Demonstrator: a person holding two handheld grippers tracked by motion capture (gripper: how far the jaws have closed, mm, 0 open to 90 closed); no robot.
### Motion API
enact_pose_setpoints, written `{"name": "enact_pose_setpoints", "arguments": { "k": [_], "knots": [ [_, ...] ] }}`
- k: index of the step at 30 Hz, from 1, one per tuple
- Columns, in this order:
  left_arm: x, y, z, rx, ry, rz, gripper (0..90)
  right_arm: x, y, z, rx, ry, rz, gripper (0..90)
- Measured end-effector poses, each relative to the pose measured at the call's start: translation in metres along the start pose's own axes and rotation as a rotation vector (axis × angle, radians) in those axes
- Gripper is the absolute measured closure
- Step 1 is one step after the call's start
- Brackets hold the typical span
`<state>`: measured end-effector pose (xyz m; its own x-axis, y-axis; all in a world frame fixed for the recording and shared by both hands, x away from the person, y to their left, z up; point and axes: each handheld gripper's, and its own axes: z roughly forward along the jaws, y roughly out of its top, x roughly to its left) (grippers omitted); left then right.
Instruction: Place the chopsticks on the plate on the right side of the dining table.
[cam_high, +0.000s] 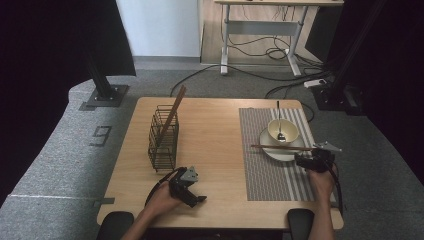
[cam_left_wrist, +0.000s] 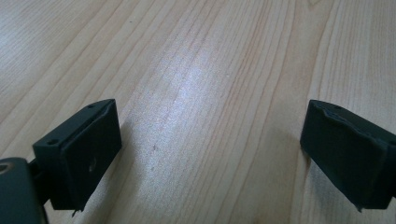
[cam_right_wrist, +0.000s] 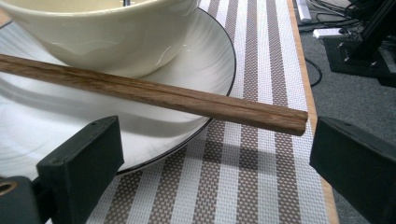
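A brown wooden chopstick (cam_high: 280, 147) (cam_right_wrist: 154, 93) lies across a white plate (cam_high: 290, 155) (cam_right_wrist: 205, 60), in front of a cream bowl (cam_high: 283, 131) (cam_right_wrist: 102, 32) that holds a spoon (cam_high: 280, 127). My right gripper (cam_high: 303, 160) (cam_right_wrist: 215, 158) is open just short of the chopstick's right end, with nothing between the jaws. A second chopstick (cam_high: 172, 117) leans in a black wire holder (cam_high: 162, 140). My left gripper (cam_high: 196, 199) (cam_left_wrist: 210, 144) rests open over bare wood near the table's front edge.
Plate and bowl sit on a striped placemat (cam_high: 272, 175) (cam_right_wrist: 252, 186) at the table's right side. Its right edge (cam_right_wrist: 306, 93) drops to grey carpet. A desk frame and cables (cam_high: 260, 45) stand beyond the table, and a black stand base (cam_high: 105, 95) at far left.
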<state>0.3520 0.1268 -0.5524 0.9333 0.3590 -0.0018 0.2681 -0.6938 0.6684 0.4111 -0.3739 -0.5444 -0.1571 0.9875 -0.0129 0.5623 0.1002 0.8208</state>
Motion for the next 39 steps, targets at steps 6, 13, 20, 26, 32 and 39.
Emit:
{"name": "enact_pose_setpoints", "arguments": {
  "k": [6,13,20,26,32,39],
  "knots": [
    [0.000,0.000,0.000,0.000,0.000,-0.001,4.7,0.001,0.000,-0.014,-0.003,0.015,-0.029,0.5],
    [0.000,0.000,0.000,0.000,0.005,-0.007,4.3,0.007,-0.002,-0.031,0.016,0.067,-0.070,0.0],
    [0.000,0.000,0.000,0.003,0.010,-0.010,3.5,0.022,-0.007,-0.061,0.045,0.070,-0.152,0.0],
    [0.000,0.000,0.000,0.004,0.011,-0.012,3.2,0.041,-0.011,-0.088,0.047,0.117,-0.177,0.0],
    [0.000,0.000,0.000,0.004,0.013,-0.013,3.0,0.071,-0.005,-0.105,0.021,0.192,-0.208,0.0],
    [0.000,0.000,0.000,0.005,0.014,-0.012,2.9,0.117,0.007,-0.098,0.012,0.335,-0.237,0.0]
  ]
}}
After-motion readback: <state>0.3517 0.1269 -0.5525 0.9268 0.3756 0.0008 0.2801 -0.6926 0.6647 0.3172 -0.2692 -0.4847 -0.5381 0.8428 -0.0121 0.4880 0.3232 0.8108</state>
